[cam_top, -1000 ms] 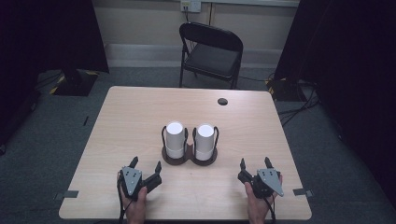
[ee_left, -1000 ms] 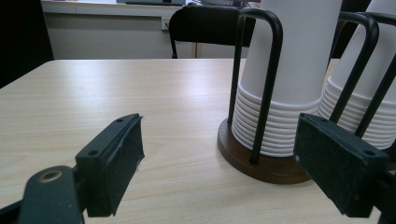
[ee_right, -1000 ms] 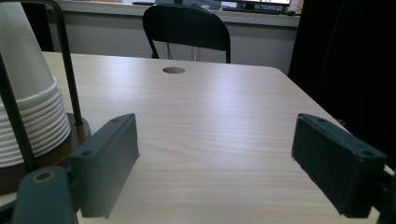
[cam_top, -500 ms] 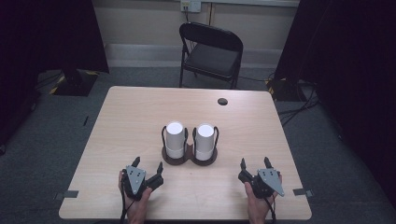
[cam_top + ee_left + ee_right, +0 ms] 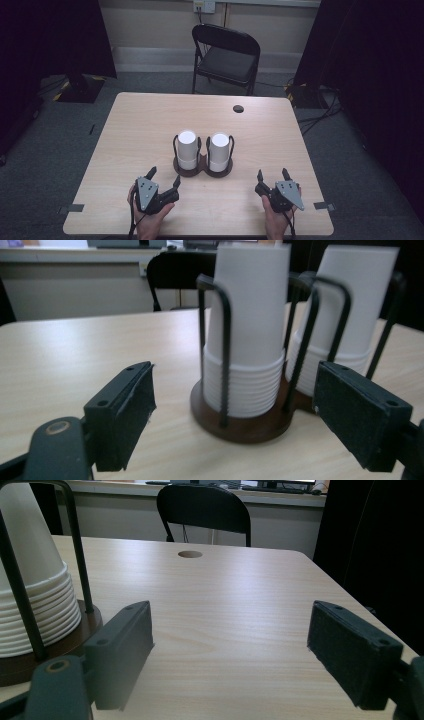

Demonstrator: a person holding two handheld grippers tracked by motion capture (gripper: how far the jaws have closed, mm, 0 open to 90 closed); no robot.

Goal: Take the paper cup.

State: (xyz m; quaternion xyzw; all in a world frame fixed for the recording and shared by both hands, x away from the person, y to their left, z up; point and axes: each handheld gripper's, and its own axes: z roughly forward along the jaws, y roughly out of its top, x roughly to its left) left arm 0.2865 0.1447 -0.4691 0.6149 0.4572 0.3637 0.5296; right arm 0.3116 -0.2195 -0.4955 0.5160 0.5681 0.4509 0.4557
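Resting low in the frame, the left gripper (image 5: 164,181) and right gripper (image 5: 272,177) both stand with jaws spread, holding nothing. At centre, two cup stacks (image 5: 187,149) sit in a wire holder (image 5: 189,168); its rods could snag a jaw and tip everything.

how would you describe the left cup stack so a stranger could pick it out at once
Start at the light wooden table and find the dark round-based wire holder near its middle. Two white upside-down paper cup stacks stand in it side by side. The one meant is the left cup stack, nearer the left hand-held gripper.
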